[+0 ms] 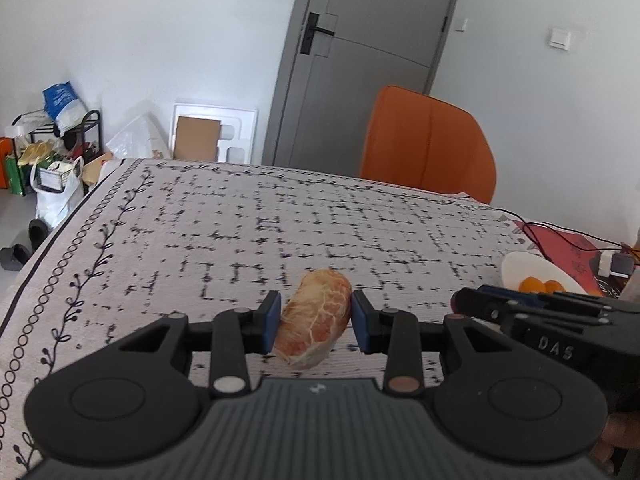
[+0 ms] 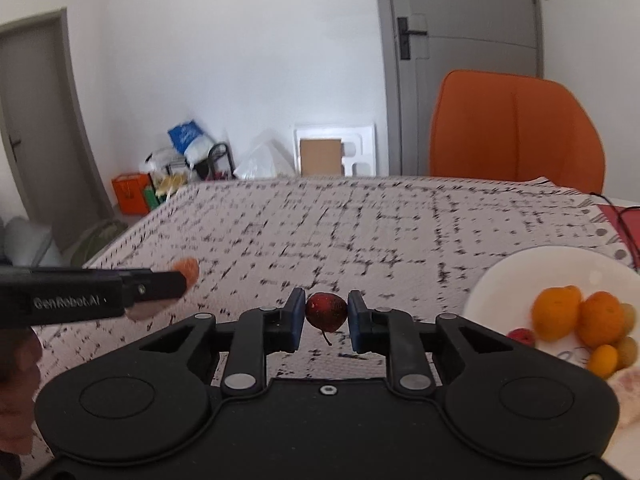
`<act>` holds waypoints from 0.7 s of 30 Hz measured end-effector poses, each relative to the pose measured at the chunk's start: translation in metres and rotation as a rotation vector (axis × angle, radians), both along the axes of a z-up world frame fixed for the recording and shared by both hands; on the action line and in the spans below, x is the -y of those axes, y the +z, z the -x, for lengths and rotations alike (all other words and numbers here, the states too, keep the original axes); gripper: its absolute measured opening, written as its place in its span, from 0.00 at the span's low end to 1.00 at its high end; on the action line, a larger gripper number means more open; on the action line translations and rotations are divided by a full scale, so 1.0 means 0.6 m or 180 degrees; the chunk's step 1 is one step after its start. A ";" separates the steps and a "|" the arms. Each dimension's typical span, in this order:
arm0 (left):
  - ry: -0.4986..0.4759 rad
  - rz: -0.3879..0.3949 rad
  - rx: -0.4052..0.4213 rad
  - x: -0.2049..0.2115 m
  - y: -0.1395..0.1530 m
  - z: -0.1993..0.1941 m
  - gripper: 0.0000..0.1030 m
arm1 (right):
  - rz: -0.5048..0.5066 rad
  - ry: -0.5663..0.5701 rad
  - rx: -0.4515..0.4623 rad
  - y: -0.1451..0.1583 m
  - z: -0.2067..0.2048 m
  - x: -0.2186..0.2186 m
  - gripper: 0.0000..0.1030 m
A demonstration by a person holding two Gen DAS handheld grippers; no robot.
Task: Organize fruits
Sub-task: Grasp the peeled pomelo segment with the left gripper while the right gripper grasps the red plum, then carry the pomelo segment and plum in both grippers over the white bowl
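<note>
My left gripper point(image 1: 314, 322) is shut on a peeled citrus segment point(image 1: 314, 316), pale orange with white pith, held above the patterned tablecloth point(image 1: 240, 220). My right gripper point(image 2: 324, 316) is shut on a small dark red fruit point(image 2: 326, 312) with a stem hanging down. A white plate point(image 2: 520, 276) at the right holds oranges point(image 2: 556, 312), a small kumquat point(image 2: 602, 360), a red fruit point(image 2: 522, 336) and other pieces. The plate also shows in the left wrist view point(image 1: 528, 268). The left gripper shows at the left of the right wrist view point(image 2: 176, 280).
An orange chair point(image 1: 428, 148) stands behind the table's far edge. Cables and a small charger point(image 1: 612, 264) lie on a red mat point(image 1: 560, 244) at the far right. Bags and a rack point(image 1: 60, 152) clutter the floor at the left. A grey door point(image 1: 360, 60) is behind.
</note>
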State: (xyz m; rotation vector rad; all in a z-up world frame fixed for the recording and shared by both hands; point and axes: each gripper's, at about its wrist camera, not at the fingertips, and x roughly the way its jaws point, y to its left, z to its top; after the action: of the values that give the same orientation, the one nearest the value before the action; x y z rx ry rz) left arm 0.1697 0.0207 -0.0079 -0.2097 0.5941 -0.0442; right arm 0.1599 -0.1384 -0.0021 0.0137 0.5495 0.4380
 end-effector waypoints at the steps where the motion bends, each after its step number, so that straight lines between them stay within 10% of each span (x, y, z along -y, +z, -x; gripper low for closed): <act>1: -0.0017 -0.0002 0.0009 0.005 0.002 0.000 0.35 | -0.0012 -0.0021 0.0018 0.003 0.002 0.006 0.20; 21: -0.0429 -0.0085 0.0108 0.132 0.022 0.004 0.35 | -0.0201 -0.0374 0.0131 0.008 0.052 0.134 0.20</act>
State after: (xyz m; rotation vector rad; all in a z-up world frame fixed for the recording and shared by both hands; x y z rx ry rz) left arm 0.1670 -0.0586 0.0051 -0.1426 0.5739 -0.1697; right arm 0.1284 -0.2190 0.0027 0.0970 0.4916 0.3402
